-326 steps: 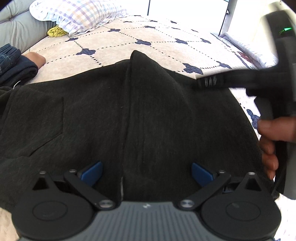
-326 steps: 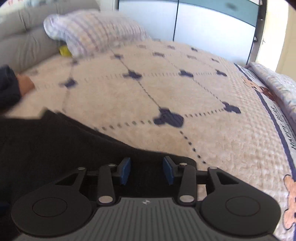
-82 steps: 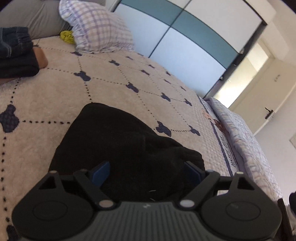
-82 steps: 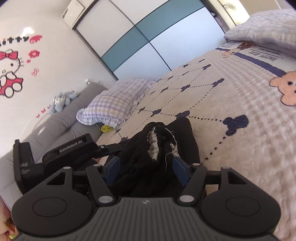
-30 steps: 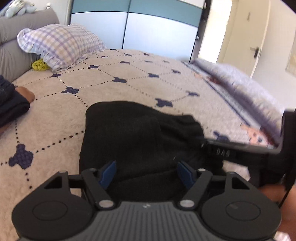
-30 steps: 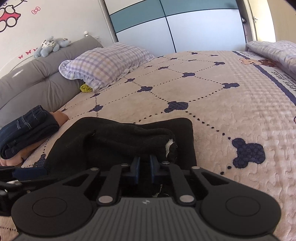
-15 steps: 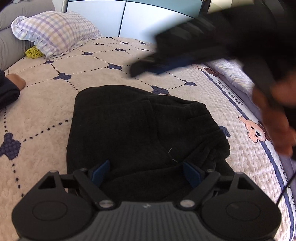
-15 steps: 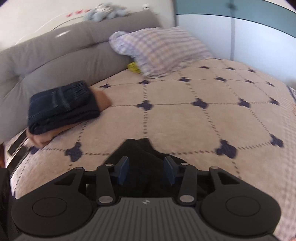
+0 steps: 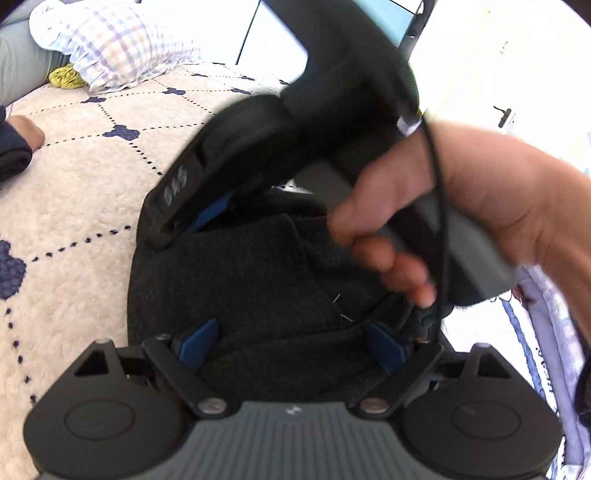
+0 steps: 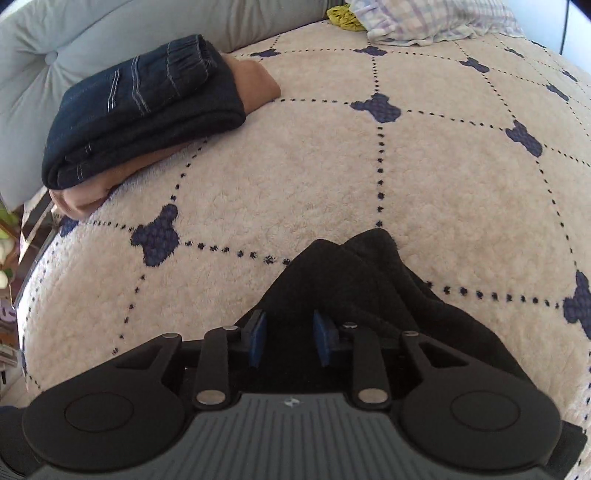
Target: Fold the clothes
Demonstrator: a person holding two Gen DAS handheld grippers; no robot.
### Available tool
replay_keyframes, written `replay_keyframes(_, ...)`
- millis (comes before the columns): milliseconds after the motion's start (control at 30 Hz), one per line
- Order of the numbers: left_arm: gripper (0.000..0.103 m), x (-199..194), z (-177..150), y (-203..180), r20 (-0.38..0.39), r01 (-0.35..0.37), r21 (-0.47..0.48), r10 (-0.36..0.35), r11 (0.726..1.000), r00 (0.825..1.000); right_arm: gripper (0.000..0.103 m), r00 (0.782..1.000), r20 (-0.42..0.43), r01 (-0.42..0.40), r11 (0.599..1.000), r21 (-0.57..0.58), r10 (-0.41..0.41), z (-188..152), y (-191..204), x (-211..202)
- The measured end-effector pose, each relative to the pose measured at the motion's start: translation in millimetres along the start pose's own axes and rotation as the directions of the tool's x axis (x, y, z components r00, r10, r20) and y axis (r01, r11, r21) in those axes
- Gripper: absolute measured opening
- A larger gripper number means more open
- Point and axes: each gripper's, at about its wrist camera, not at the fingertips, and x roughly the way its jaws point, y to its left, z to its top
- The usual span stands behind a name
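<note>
Your right hand-held gripper has swung across to the black garment's far edge, jaws narrowing around cloth; the left hand-held gripper spreads wide, letting go.

Wide open bedspread ahead of the right gripper, nothing on it btwn the black garment and the far side. Stack of folded clothes blocks the far left, near the grey headboard. Checked pillow closes off the far end. On the left gripper side it's tight: the right hand and its tool cross right over the garment, so the way fwd is blocked; free bed only to the left.
</note>
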Motion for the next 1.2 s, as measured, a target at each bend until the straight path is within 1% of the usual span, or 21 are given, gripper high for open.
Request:
replay_keyframes(33, 0.09, -1, -1, -2, 0.001, -0.003, 0.009, 0.003, 1.0, 1.0, 0.019, 0.999, 0.04, 0.034, 0.999, 0.001, -0.034, 1, 2, -14)
replay_keyframes(67, 0.09, -2, -2, -2, 0.003, -0.001, 0.011, 0.001, 1.0, 1.0, 0.019, 0.995, 0.08, 0.067, 0.998, 0.005, -0.067, 0, 4, -28)
replay_keyframes(133, 0.09, -2, -2, 0, 0.004, 0.009, -0.004, -0.009, 1.0, 1.0, 0.027, 0.982, 0.155, 0.109, 0.994, 0.029, -0.112, -14, 1, -58)
replay_keyframes(200, 0.092, -2, -1, 1, 0.006, 0.024, -0.02, -0.023, 1.0, 1.0, 0.035, 0.966, 0.157, 0.196, 0.977, 0.082, -0.207, -42, -16, -75)
replay_keyframes(233, 0.094, -2, -1, -1, 0.006, 0.033, -0.024, -0.033, 0.999, 0.999, 0.034, 0.958, 0.14, 0.233, 0.965, 0.119, -0.249, -64, -29, -79)
replay_keyframes(300, 0.099, 0, 0, -4, 0.003, 0.052, -0.016, -0.052, 0.999, 0.999, 0.029, 0.968, 0.167, 0.148, 0.964, 0.222, -0.188, -111, -53, -79)
replay_keyframes(333, 0.102, 0, -1, -5, 0.003, 0.049, 0.003, -0.049, 0.999, 0.999, 0.018, 0.961, 0.237, 0.071, 0.952, 0.299, -0.146, -134, -65, -85)
replay_keyframes(400, 0.102, 1, -3, -10, 0.004, 0.03, 0.041, -0.03, 0.999, 1.0, 0.0, 0.921, 0.334, 0.062, 0.923, 0.38, -0.199, -160, -65, -110)
replay_keyframes(433, 0.102, 0, -3, -11, 0.006, 0.028, 0.043, -0.028, 0.999, 1.0, 0.0, 0.896, 0.378, 0.061, 0.908, 0.416, -0.233, -172, -63, -122)
replay_keyframes(467, 0.102, 0, -3, -8, 0.01, 0.032, 0.031, -0.033, 0.999, 0.999, 0.004, 0.864, 0.403, 0.112, 0.895, 0.431, -0.302, -178, -50, -133)
replay_keyframes(500, 0.102, -1, -2, -4, 0.014, 0.038, 0.015, -0.038, 0.999, 0.999, 0.015, 0.842, 0.411, 0.143, 0.88, 0.454, -0.349, -185, -41, -140)
replay_keyframes(533, 0.102, 0, -1, -3, 0.017, 0.041, 0.005, -0.041, 0.999, 0.999, 0.025, 0.849, 0.403, 0.129, 0.874, 0.469, -0.342, -191, -37, -139)
replay_keyframes(633, 0.102, 3, -1, -9, 0.022, 0.014, 0.037, -0.015, 0.999, 1.0, 0.031, 0.884, 0.346, 0.113, 0.862, 0.494, -0.315, -207, -33, -117)
replay_keyframes(667, 0.102, 4, -1, -12, 0.027, 0.0, 0.059, -0.002, 0.998, 1.0, 0.036, 0.879, 0.345, 0.114, 0.848, 0.518, -0.33, -212, -35, -112)
replay_keyframes(733, 0.1, 2, -1, -14, 0.04, -0.013, 0.08, 0.01, 0.997, 0.999, 0.065, 0.872, 0.34, 0.095, 0.804, 0.586, -0.351, -223, -43, -106)
replay_keyframes(767, 0.094, -1, 0, -12, 0.05, -0.019, 0.077, 0.015, 0.997, 0.999, 0.07, 0.871, 0.338, 0.076, 0.778, 0.624, -0.356, -228, -49, -104)
replay_keyframes(833, 0.085, -8, 5, -4, 0.078, -0.029, 0.047, 0.026, 0.998, 0.997, 0.084, 0.868, 0.356, 0.032, 0.754, 0.656, -0.346, -239, -55, -99)
replay_keyframes(967, 0.084, -28, 11, 32, 0.163, -0.051, -0.126, 0.071, 0.991, 0.984, 0.087, 0.861, 0.393, -0.039, 0.729, 0.683, -0.322, -256, -58, -96)
replay_keyframes(1033, 0.079, -26, 11, 55, 0.134, -0.059, -0.23, 0.091, 0.971, 0.987, 0.087, 0.856, 0.407, -0.054, 0.727, 0.685, -0.319, -261, -56, -96)
replay_keyframes(1133, 0.076, -4, 5, 75, -0.002, -0.089, -0.317, 0.093, 0.944, 0.996, 0.087, 0.849, 0.432, -0.098, 0.712, 0.695, -0.304, -268, -57, -95)
replay_keyframes(1200, 0.077, 2, 1, 81, -0.001, -0.044, -0.371, 0.047, 0.927, 0.999, 0.088, 0.846, 0.449, -0.135, 0.698, 0.704, -0.289, -271, -60, -95)
